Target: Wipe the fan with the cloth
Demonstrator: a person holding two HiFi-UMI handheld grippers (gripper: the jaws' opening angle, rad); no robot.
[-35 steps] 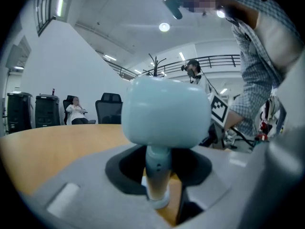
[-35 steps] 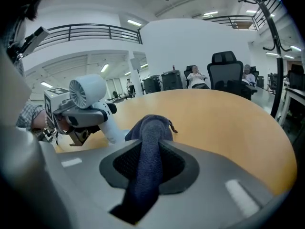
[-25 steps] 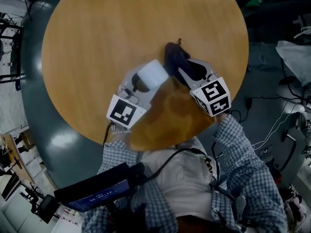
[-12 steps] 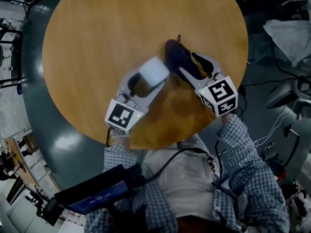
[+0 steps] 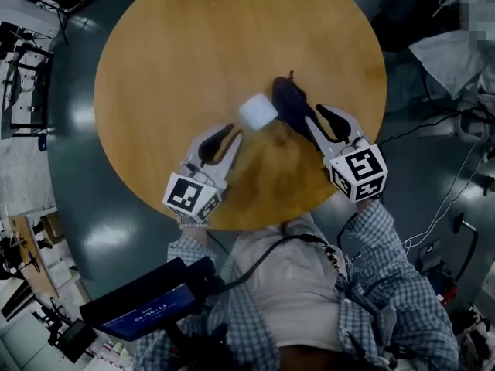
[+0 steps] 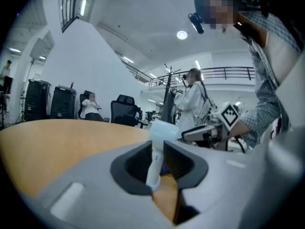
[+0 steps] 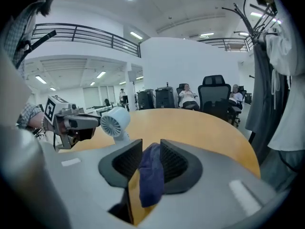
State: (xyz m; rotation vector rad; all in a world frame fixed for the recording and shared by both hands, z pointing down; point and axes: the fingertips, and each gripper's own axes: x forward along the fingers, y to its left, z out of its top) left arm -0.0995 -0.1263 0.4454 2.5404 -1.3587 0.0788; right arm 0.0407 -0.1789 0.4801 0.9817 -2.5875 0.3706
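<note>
Change: fan (image 5: 257, 112) is now showing clear beyond the tips of the left gripper (image 5: 230, 132), where a moment ago it was covering them. Both sets of jaws have just been closing, each with its thing between them.
Head view, layout: fan is sitting over the middle of the round table (image 5: 193, 52). The cloth (image 5: 285, 95) is bunching dark just beside it, at the tips of the right gripper (image 5: 312, 111). Both grippers are reaching in from the near edge.
Left gripper view, grip: jaws are standing narrow and pinching the white stem (image 6: 153, 168) low down. The fan's head is rising above and beyond them.
Left gripper view, reason: the low hold is probably steadying the fan while leaving its head free for wiping.
Right gripper view, grip: jaws are clamping a fold of the blue cloth and staying partly apart over its bulk. The loose end is hanging below them.
Right gripper view, relation: the fan's grille is facing this gripper, up and left of the cloth. It is sitting near but apart, not touching.
Stage, judged: one hand is presenting the fan and the other is bringing the cloth, so wiping is looking about to start.
Unclear: no view is showing whether the stem's foot is resting on the table or hanging clear of it.
</note>
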